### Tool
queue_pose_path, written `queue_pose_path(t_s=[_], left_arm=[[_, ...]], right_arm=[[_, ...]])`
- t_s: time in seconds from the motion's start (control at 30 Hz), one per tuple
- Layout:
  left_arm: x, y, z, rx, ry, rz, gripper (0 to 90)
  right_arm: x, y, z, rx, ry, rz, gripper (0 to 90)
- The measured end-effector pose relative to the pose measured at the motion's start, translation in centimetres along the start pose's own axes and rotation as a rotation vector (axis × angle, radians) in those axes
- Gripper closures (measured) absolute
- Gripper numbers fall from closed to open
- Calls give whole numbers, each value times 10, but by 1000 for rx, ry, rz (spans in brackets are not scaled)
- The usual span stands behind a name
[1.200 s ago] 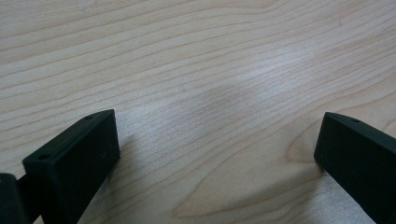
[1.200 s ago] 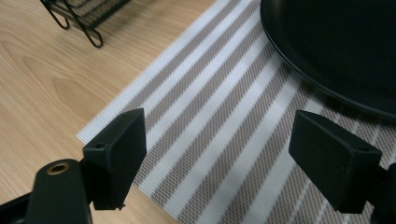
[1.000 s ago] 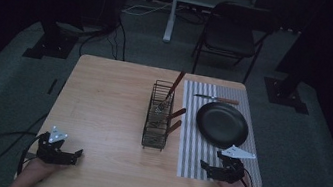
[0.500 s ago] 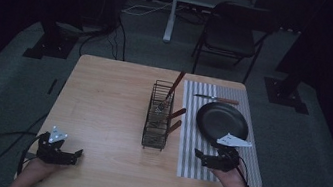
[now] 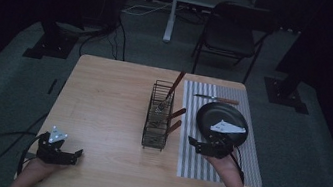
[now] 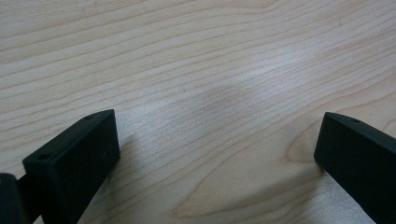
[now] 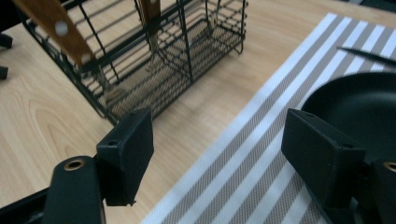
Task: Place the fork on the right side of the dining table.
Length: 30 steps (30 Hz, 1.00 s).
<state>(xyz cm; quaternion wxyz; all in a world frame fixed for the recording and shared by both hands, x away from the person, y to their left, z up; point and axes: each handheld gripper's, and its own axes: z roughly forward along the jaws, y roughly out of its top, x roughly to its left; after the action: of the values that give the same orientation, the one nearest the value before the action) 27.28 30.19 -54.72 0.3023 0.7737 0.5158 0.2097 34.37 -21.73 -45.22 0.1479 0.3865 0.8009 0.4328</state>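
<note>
Right gripper [image 5: 197, 144] is travelling forward and leftward from the mat's near end, now sitting over the striped placemat [image 5: 203, 167] at the near rim of the black plate [image 5: 223, 123], jaws spread wide, nothing between them. It is closing on the wire cutlery basket [image 5: 158, 117], just beside the mat. Left gripper [image 5: 68, 155] is staying parked at the table's [image 5: 107, 104] near-left corner, jaws apart, empty.

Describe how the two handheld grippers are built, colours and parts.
Both the left gripper and the right gripper are black, each with two blocky rectangular jaws, a pale three-cornered plate on top and a dark trailing cable. The right gripper view shows brass-coloured fasteners.
</note>
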Motion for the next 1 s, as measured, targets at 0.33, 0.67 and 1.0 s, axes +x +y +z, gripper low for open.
queue_pose_path(t_s=[0.33,0.67,1.0], left_arm=[[0,0,0,0,0,0,0],[0,0,0,-1,1,1,0],[0,0,0,0,0,2,0]], right_arm=[[7,32,3,-52,25,-10,322],[18,53,5,-77,61,-29,420],[27,69,10,-86,106,-46,531]])
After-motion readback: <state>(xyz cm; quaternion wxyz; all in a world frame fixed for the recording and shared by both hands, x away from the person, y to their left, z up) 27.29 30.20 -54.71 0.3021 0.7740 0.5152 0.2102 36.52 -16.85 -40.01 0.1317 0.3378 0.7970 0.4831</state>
